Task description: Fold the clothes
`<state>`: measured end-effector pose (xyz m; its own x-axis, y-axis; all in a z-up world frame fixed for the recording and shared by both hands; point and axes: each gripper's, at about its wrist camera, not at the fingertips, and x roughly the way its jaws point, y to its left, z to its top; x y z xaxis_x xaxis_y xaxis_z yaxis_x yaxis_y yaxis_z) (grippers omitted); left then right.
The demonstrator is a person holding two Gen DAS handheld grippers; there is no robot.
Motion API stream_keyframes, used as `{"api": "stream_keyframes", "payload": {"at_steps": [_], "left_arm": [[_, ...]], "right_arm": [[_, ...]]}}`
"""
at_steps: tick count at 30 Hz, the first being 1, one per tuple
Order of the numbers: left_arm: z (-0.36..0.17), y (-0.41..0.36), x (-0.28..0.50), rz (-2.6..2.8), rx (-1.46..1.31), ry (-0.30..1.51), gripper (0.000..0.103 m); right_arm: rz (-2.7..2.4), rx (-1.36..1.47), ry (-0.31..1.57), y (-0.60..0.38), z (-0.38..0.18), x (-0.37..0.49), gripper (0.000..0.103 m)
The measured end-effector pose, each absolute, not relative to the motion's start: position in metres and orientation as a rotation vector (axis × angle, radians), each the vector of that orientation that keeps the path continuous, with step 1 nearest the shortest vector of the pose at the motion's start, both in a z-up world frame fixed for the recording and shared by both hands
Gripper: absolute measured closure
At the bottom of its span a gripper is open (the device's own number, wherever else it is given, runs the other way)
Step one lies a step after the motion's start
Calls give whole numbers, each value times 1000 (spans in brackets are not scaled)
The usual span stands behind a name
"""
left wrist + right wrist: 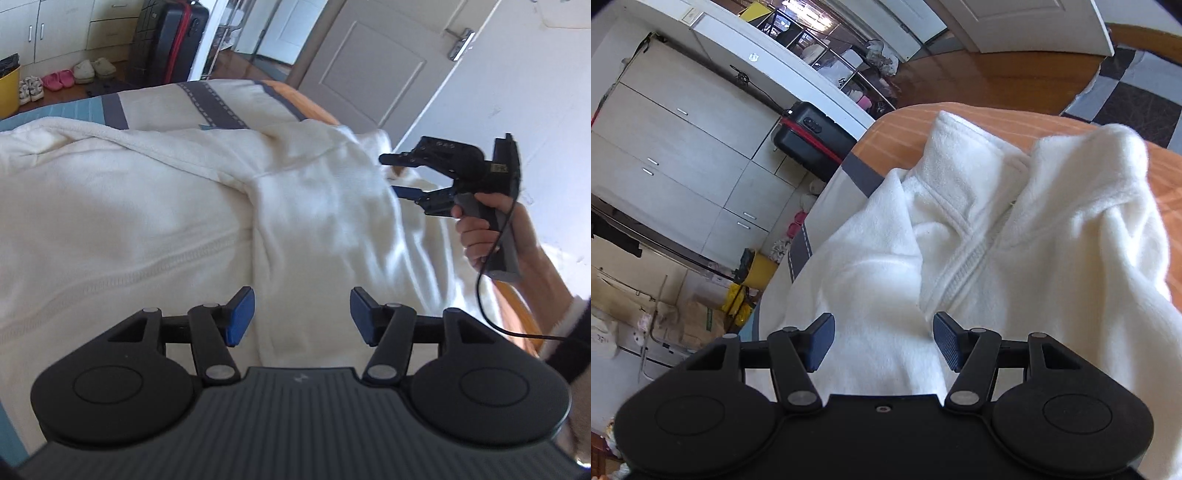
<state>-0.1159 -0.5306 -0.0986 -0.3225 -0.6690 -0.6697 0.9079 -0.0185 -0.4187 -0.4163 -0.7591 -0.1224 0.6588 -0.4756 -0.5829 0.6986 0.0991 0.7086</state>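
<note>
A cream fleece zip jacket (155,206) lies spread over the bed (229,99), its collar and zip (975,254) facing the right wrist camera. My left gripper (302,317) hovers just above the fleece, jaws open, nothing between the blue pads (240,317). My right gripper (389,175), held in a person's hand (480,236), reaches in at the jacket's right edge. In its own view the right gripper (884,339) is open over the fleece below the collar, with no cloth pinched. A folded-over part of the jacket (1108,206) bulges at the right.
The bed cover is striped orange (908,125), cream, grey and blue. A black suitcase (812,144) stands by white cabinets (676,155). Shoes (59,77) and a yellow bin (9,92) sit on the floor. A door (373,70) and a patterned rug (1137,99) lie beyond the bed.
</note>
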Motion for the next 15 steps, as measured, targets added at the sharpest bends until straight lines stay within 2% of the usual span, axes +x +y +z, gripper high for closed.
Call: {"api": "stream_keyframes", "payload": {"at_steps": [4,8,9,11,12,13,15], "left_arm": [[-117,-584,-102,-1619,299,1029,47],[-126,-635,-94,-1614,266,1022,46],[-128,-647,-93,-1612,270,1020,42],[-137,-666,-89,-1607,271,1061,41],[-142,-675,-87,-1606,268,1087,40],[-147,-682,-86,-1604,254,1113,39],[-156,-689,-83,-1600,206,1169,40]], "right_arm": [[-776,1232,279,-790,-146,-405,38],[-630,1307,191,-813,-165,-404,36],[-593,1313,172,-817,-167,-403,36],[-526,1287,140,-821,-168,-399,36],[-499,1259,115,-821,-166,-397,41],[-475,1225,81,-821,-162,-396,60],[-476,1155,53,-822,-151,-393,83]]}}
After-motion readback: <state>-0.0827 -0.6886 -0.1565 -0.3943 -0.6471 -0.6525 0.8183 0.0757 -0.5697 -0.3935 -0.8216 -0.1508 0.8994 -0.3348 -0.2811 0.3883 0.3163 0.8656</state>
